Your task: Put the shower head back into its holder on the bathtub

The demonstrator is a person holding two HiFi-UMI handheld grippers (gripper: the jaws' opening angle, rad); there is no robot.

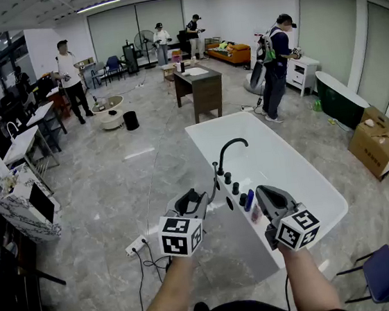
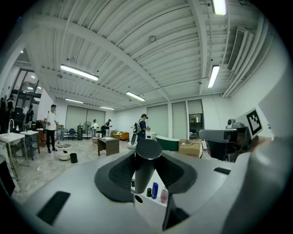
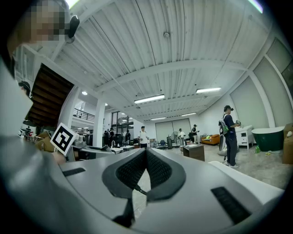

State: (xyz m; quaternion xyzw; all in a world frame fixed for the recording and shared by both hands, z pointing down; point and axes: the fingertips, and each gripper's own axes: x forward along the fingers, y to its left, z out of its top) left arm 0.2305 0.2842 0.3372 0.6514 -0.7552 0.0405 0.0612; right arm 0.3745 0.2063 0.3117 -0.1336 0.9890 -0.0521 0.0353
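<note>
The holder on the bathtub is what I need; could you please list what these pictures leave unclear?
- Holder: head view, too small to pick out among the fittings on the bathtub rim, partly behind the left gripper.
- Shower head: left gripper view, lower end hidden by the jaws.
- Right gripper: right gripper view, thin dark strand between its jaws, too blurred to name.

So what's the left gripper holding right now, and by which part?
The black shower head, gripped on its handle just below the round head, between the left gripper's fingers.
</note>
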